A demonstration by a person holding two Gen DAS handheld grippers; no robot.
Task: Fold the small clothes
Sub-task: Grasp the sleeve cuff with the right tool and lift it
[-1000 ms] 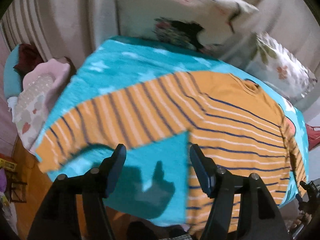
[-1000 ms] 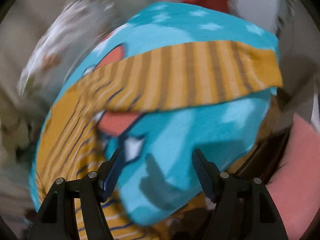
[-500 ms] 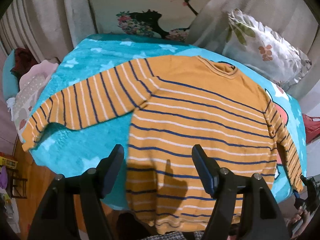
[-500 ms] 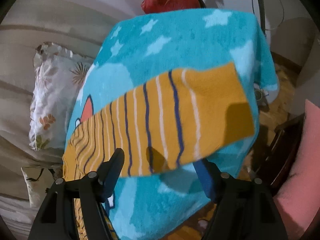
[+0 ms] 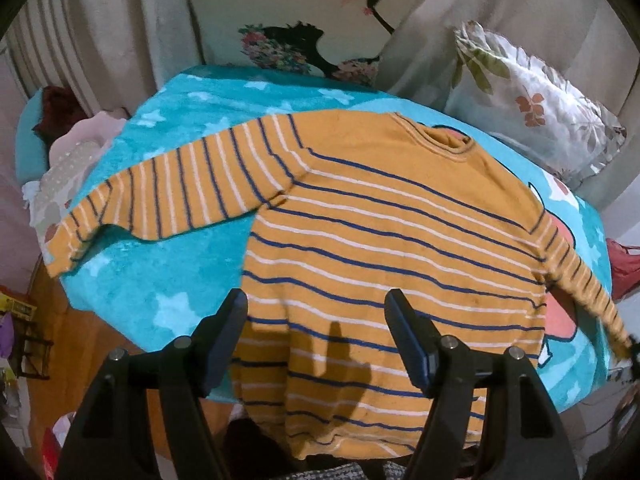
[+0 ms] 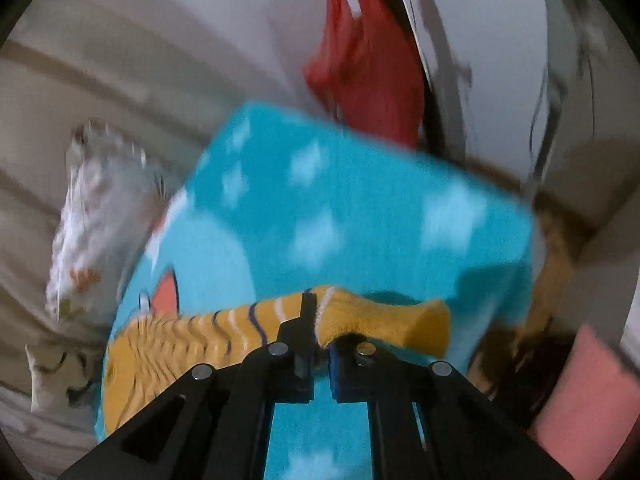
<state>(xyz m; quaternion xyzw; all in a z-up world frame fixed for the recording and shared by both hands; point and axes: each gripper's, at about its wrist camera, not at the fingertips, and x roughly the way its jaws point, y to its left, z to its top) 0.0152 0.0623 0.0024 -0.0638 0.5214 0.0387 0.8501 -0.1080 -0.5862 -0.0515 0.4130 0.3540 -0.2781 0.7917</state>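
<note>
Folding's barely begun: orange striped sweater (image 5: 384, 240) lies flat on the teal star blanket (image 5: 168, 280), body spread, left sleeve (image 5: 172, 196) out toward 9 o'clock, no fold made yet. Right gripper (image 6: 320, 320) is pinched on the right sleeve cuff (image 6: 380, 318) at 3 o'clock. Left gripper (image 5: 316, 320) hovers wide, empty, over the hem (image 5: 352, 436) at 6. Both sleeves and body fold left, I'd say.

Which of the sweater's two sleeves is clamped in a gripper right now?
The sweater's right-hand sleeve: the right gripper is shut on its cuff end. The left-hand sleeve lies untouched on the blanket.
</note>
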